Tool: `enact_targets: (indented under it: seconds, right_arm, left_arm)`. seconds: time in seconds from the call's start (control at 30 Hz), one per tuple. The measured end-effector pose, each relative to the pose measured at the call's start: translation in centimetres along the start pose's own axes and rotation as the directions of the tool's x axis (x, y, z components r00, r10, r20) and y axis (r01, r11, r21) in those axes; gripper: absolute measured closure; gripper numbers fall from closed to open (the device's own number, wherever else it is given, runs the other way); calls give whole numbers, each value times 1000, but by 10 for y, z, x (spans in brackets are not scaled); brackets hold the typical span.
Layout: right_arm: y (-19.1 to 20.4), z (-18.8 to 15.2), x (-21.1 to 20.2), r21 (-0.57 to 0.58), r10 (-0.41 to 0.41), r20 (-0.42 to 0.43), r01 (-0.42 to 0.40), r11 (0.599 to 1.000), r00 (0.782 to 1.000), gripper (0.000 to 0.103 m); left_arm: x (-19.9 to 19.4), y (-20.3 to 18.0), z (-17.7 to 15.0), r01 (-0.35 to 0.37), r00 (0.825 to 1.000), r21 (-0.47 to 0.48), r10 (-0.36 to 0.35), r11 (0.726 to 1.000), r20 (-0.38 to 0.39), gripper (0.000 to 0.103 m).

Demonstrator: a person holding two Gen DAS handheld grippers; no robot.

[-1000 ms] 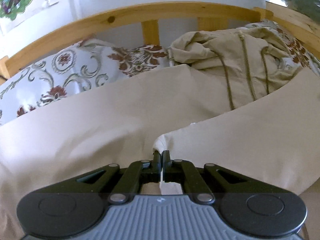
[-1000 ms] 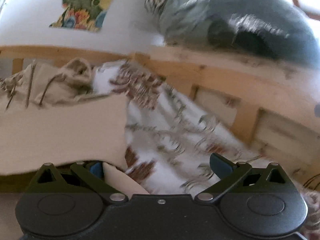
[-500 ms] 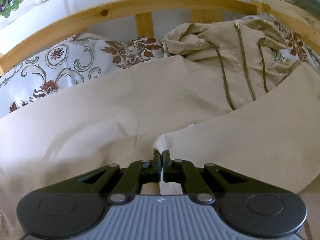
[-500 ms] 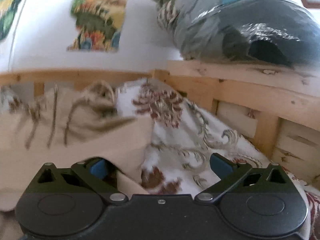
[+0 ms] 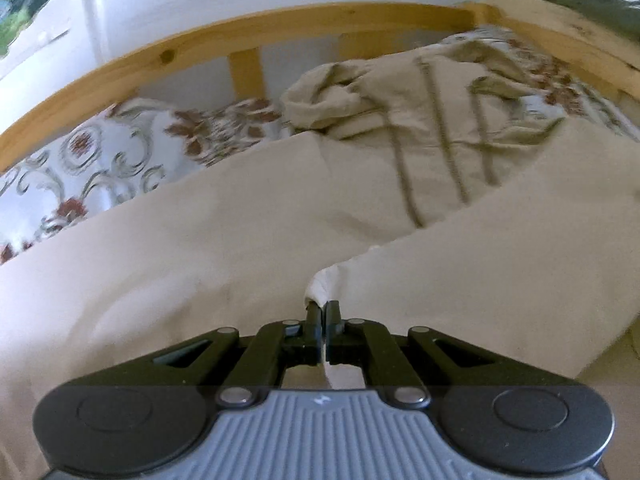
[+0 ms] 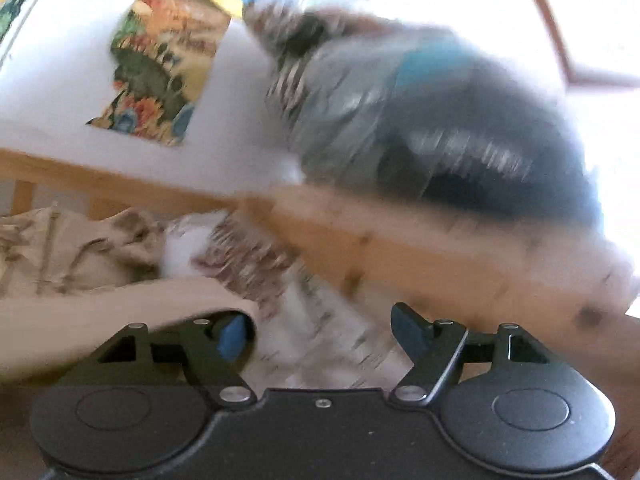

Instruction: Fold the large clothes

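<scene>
Pinching the large beige cotton garment (image 5: 224, 264), the left claw (image 5: 323, 312) is being kept tight; the right claw (image 6: 320, 328) is closing, edge unclamped.

Beige jacket (image 5: 420, 128), floral bedsheet (image 5: 92, 168)

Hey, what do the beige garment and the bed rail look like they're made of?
The beige garment looks like matte woven cloth, perhaps cotton: it lies in soft creases with no shine. The bed rail looks like pale pine with a smooth, perhaps lightly varnished finish: yellowish grain and a dark knot show.
</scene>
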State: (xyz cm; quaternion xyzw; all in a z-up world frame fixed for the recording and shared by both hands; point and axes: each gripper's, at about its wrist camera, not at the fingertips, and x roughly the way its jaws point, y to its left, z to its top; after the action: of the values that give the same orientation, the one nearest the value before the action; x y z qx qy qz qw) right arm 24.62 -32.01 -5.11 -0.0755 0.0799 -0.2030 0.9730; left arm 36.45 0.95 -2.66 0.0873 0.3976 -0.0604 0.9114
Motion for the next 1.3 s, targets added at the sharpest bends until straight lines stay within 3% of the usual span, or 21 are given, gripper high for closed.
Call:
enact_targets:
  seconds: [0.07,0.2,0.27,0.43,0.5,0.6,0.7,0.77,0.83,0.9,0.97,1.03,1.07,1.23,1.3]
  right_arm:
    - [3,-10,13,50,101,-121,-96,994,987,22]
    - [13,-29,29,69,136,-234,-123,990,963,28]
    - [12,-32,30,77,135,-226,-121,990,965,30]
    - [16,-24,23,47,143,-162,-138,989,976,75]
    - [21,-25,20,30,166,-178,-164,986,970,86]
    - [28,-27,16,-18,170,-181,-176,984,969,95]
    - [24,-16,3,-77,105,-75,-111,991,992,99]
    - [17,-4,-4,-107,57,4,-57,993,998,99]
    - [12,-3,-5,-126,30,19,-28,992,999,99]
    - [11,-13,3,-159,17,-32,-22,987,999,99]
    - [9,-26,15,-179,18,-140,-43,983,990,96]
    - [8,-31,25,-191,27,-246,-76,979,969,76]
    - [6,-32,26,-187,31,-273,-85,979,961,72]
    - [-10,-21,14,-179,55,-301,-113,977,952,27]
    - [-16,-18,12,-192,61,-361,-138,972,930,23]
  left_arm:
    - [1,11,2,-16,1000,-44,16,999,-2,103]
    - [-2,25,5,-64,998,-59,65,996,18,103]
    - [-2,25,5,-72,997,-57,73,996,19,103]
    - [-1,19,6,-65,998,-39,66,997,21,103]
    - [0,17,7,-63,998,-37,63,997,22,103]
    - [-3,14,9,-55,998,-49,57,997,30,103]
    - [-6,5,11,-8,999,-60,11,998,39,103]
    - [-4,-7,12,0,1000,-26,1,1000,30,103]
    - [4,-16,11,4,1000,3,-4,1000,4,103]
    - [16,-22,6,-11,999,37,12,999,-31,103]
    - [26,-23,2,-13,998,52,16,999,-58,103]
    - [32,-20,-3,2,997,42,2,999,-83,103]
    - [32,-19,-5,1,996,40,2,999,-89,103]
    - [35,-15,-14,14,995,24,-12,1000,-103,103]
    - [38,-15,-15,18,994,11,-16,1000,-105,103]
